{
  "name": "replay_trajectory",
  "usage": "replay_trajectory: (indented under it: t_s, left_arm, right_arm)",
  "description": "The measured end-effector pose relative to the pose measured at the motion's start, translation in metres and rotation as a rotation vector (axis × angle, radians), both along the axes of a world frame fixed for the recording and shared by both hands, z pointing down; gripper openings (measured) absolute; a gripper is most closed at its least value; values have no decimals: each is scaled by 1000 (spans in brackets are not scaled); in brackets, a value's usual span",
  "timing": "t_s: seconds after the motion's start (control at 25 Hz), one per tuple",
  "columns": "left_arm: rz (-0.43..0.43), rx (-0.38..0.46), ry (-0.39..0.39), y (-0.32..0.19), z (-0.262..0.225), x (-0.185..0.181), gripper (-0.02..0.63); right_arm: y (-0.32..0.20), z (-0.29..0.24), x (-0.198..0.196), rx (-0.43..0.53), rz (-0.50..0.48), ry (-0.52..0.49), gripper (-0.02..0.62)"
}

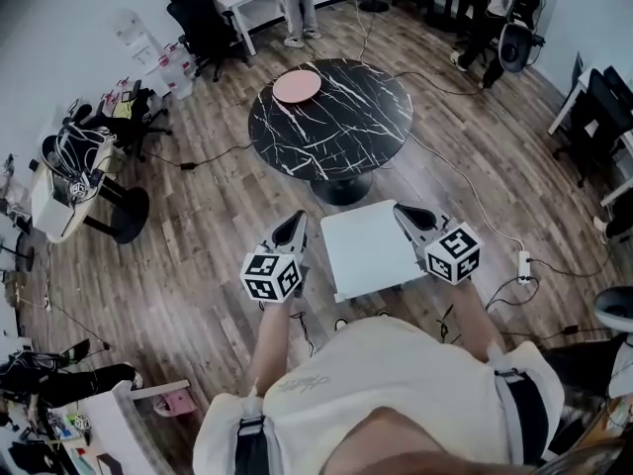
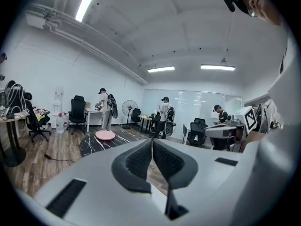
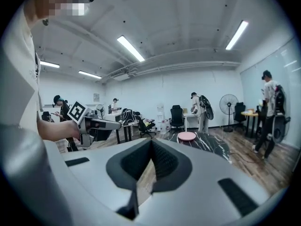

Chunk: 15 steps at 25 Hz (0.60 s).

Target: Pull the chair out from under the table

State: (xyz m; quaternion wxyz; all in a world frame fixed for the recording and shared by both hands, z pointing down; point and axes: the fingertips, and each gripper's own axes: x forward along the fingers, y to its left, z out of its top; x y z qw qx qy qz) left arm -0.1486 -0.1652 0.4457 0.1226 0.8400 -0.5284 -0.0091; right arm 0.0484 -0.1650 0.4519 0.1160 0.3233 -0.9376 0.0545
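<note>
A round black marble table [image 1: 331, 117] stands on the wood floor ahead of me, with a pink plate [image 1: 297, 87] on its far left part. A white square chair seat [image 1: 371, 248] sits just in front of the table's base, below and between my two grippers. My left gripper [image 1: 296, 221] hangs in the air to the left of the seat, shut and empty. My right gripper [image 1: 404, 211] hangs to the right of it, also shut and empty. In the left gripper view the left gripper [image 2: 152, 142] points level toward the table [image 2: 94, 142]. The right gripper [image 3: 150, 142] points level too, with the plate [image 3: 186, 136] beyond it.
Cables run over the floor around the table to a power strip [image 1: 523, 265] on the right. A black office chair [image 1: 203, 23] and a white desk stand at the back left, and a cluttered round desk [image 1: 64, 181] at the left. People stand at the far wall.
</note>
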Motion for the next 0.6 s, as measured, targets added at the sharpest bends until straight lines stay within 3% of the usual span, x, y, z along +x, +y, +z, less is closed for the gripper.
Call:
replay_trajectory:
  t_s: [0.24, 0.6]
  left_arm:
    - [-20, 74, -46, -6, -28, -8, 23]
    - [0, 110, -37, -13, -51, -7, 23]
  right_arm:
    - [-14, -36, -8, 39, 0, -92, 6]
    - [-32, -58, -11, 100, 7, -105, 6]
